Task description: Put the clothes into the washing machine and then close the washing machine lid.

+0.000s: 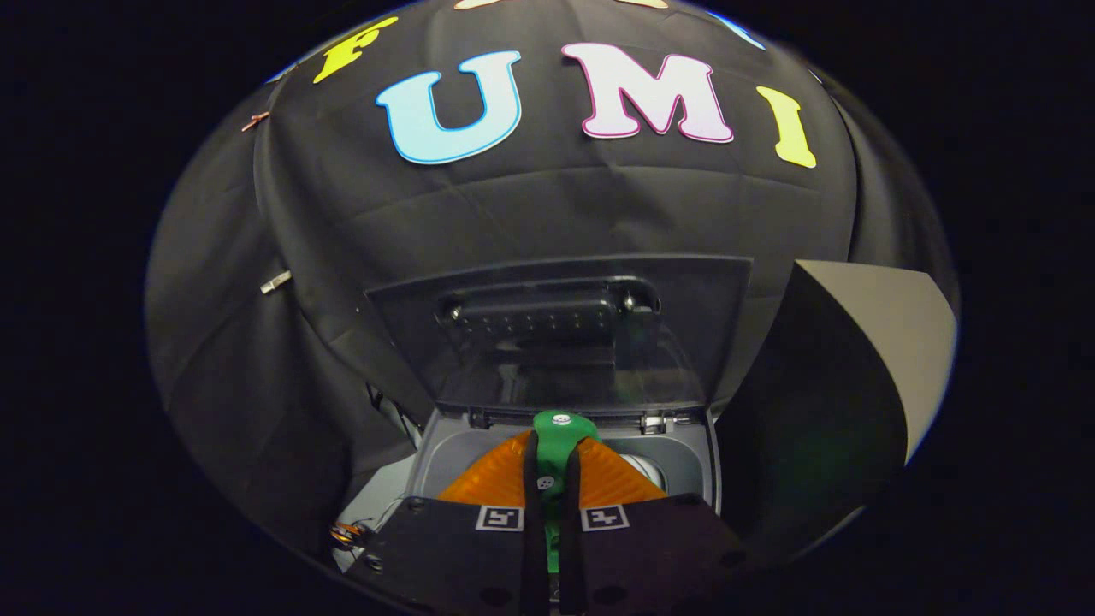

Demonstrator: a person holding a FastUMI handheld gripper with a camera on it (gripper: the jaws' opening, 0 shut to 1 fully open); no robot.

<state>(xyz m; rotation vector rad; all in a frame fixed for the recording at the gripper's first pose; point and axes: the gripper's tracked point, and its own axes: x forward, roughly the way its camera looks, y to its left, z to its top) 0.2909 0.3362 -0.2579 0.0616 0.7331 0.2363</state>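
green garment [554,445]: pinched between fingers, over drum | washing machine lid [560,338]: raised upright

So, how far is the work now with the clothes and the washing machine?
Done: the green garment is picked up; the gripper is shut on it, both fingers pressing. In hand: it hangs above the washing machine opening, not yet released inside. Left: drop it in, then close the lid, which stands upright and open.
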